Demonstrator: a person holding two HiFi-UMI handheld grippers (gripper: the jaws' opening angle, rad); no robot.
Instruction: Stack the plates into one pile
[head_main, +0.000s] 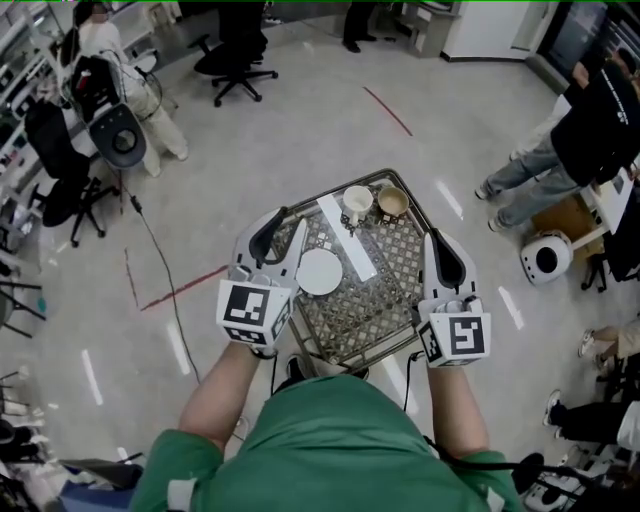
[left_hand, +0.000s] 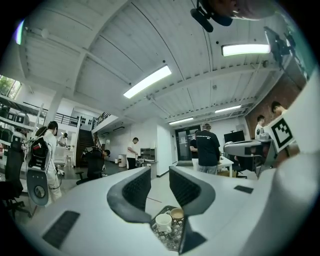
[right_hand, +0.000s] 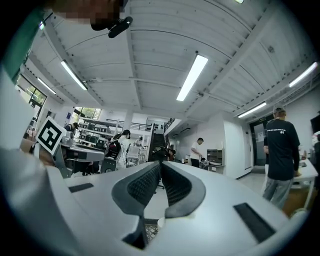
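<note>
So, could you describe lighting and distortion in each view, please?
Head view: evenly lit, sharp, white glare streaks on the glossy grey floor; left gripper view: fisheye bowing, long ceiling lamp blown out; right gripper view: same bowing, dark corners.

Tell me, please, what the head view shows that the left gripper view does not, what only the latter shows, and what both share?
Only the head view: the white plate and a white strip lying on the table, and the person's green top. Only the left gripper view: ceiling lights and a staircase. Both: the left tool, jaws apart with nothing between them, and the white cup beside the brown cup at the table's far end.
</note>
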